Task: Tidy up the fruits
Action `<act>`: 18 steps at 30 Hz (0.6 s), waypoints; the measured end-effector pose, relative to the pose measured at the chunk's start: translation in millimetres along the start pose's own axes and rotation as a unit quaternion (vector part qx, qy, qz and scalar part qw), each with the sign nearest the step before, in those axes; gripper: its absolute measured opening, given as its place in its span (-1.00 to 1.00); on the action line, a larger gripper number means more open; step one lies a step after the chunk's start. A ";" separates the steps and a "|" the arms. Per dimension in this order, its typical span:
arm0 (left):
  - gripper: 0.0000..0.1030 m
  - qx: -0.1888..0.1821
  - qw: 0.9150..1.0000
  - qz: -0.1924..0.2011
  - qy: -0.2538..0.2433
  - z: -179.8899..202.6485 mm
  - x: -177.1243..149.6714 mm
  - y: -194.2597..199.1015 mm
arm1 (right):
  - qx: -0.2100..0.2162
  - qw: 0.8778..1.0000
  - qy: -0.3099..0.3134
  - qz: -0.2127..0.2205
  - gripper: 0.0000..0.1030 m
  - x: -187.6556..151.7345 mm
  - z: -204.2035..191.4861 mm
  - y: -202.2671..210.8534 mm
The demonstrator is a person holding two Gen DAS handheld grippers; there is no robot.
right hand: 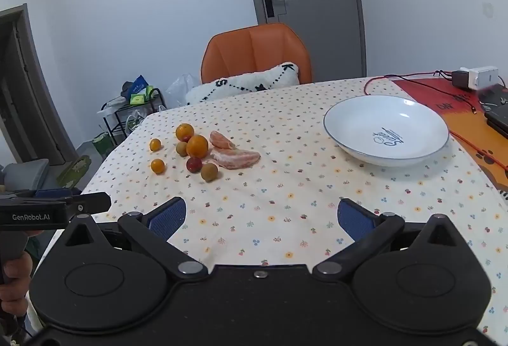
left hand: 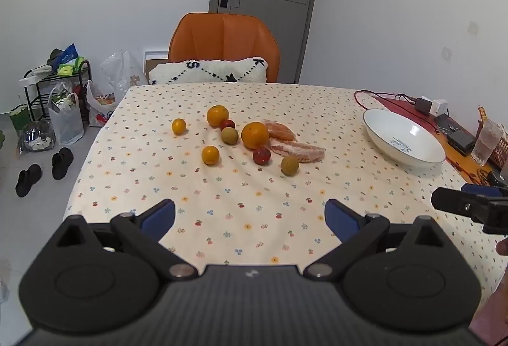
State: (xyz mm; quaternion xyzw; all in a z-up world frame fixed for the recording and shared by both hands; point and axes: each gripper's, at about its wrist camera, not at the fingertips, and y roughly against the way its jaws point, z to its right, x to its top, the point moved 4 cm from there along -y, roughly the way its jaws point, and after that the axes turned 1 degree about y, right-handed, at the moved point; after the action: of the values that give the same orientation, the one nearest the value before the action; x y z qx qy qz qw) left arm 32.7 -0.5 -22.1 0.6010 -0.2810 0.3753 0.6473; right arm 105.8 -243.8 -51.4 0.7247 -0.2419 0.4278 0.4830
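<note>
Several fruits lie in a cluster on the flowered tablecloth (left hand: pixel 254 212): a large orange (left hand: pixel 254 135), a second orange (left hand: pixel 217 115), two small oranges (left hand: pixel 210 155), two red fruits (left hand: pixel 261 155), two green-brown fruits (left hand: pixel 290 165) and peeled citrus segments (left hand: pixel 298 149). The cluster also shows in the right wrist view (right hand: pixel 197 146). An empty white bowl (left hand: pixel 381 133) (right hand: pixel 349 123) stands to the right. My left gripper (left hand: pixel 250 216) is open and empty, near the front edge. My right gripper (right hand: pixel 262 217) is open and empty, nearer the bowl.
An orange chair (left hand: pixel 223 38) with a white cushion (left hand: pixel 209 71) stands behind the table. Chargers, a red cable (right hand: pixel 412 76) and dark devices lie at the far right on an orange mat. A glass (left hand: pixel 487 139) stands at the right edge. Bags and slippers are on the floor at left.
</note>
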 end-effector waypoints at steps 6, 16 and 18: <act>0.93 0.002 1.000 0.000 -0.002 -0.5 -2.0 1.9 | 0.000 1.000 -0.005 -0.003 1.00 1.0 2.0 1.3; 0.93 0.000 1.000 0.001 -0.002 0.2 -1.1 4.0 | -0.010 1.000 0.008 0.000 1.00 1.7 -0.3 6.2; 0.93 -0.003 1.000 0.008 -0.002 1.2 0.0 6.3 | -0.012 1.000 0.006 0.001 1.00 2.2 0.7 7.6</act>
State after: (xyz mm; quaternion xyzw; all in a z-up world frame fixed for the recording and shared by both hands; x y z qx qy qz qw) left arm 27.6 -1.7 -18.4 0.5975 -0.2881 0.3781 0.6458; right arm 101.4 -247.5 -45.9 0.7160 -0.2449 0.4302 0.4922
